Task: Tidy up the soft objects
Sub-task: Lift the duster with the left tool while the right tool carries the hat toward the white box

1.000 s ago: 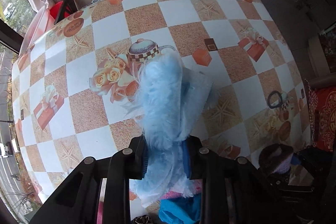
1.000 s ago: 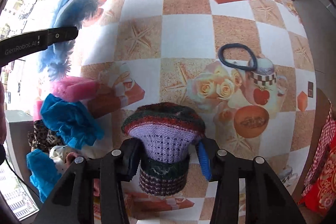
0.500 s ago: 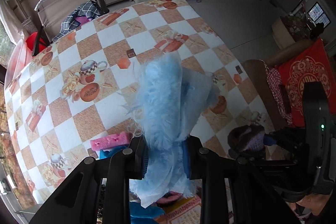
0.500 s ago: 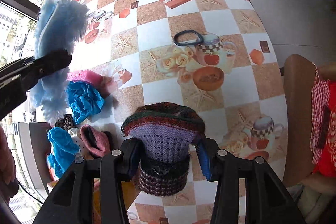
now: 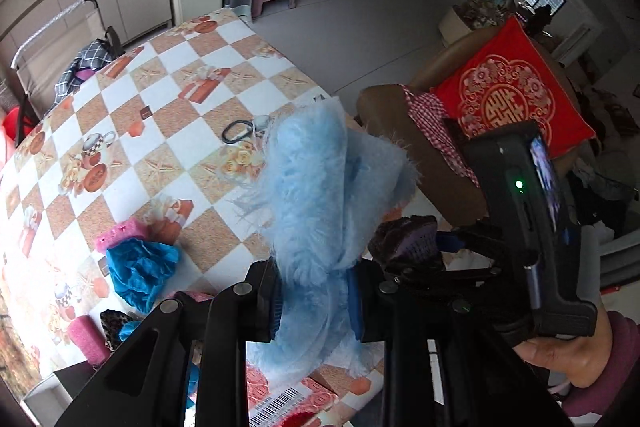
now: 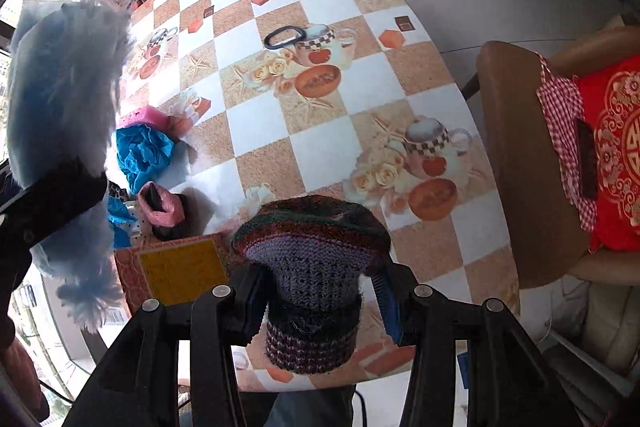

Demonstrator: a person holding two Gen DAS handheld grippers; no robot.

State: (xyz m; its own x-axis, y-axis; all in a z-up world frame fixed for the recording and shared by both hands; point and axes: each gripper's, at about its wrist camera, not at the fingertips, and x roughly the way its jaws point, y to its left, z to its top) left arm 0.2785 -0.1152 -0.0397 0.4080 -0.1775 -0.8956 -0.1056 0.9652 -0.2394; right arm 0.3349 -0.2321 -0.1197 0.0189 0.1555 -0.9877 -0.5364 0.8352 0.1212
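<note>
The counter (image 6: 336,131), covered in a checked cloth printed with teapots and roses, fills most of both views and sits well below the two tools. The rest of the soft things are bunched at its near left edge, likely so they can be sorted from one spot: a crumpled blue cloth (image 6: 142,151) touching a pink sponge (image 6: 146,117), a pink knitted cuff (image 6: 162,209) beside a red and yellow box (image 6: 176,269). A black hair tie (image 6: 284,37) lies apart, farther up the counter.

The left gripper (image 5: 314,301) has its fingers closed tight on a fluffy blue cloth (image 5: 316,187), held high in the air, probably being carried off. The right gripper (image 6: 320,291) has its fingers pressed against a knitted hat (image 6: 312,267), also lifted clear of the counter.
</note>
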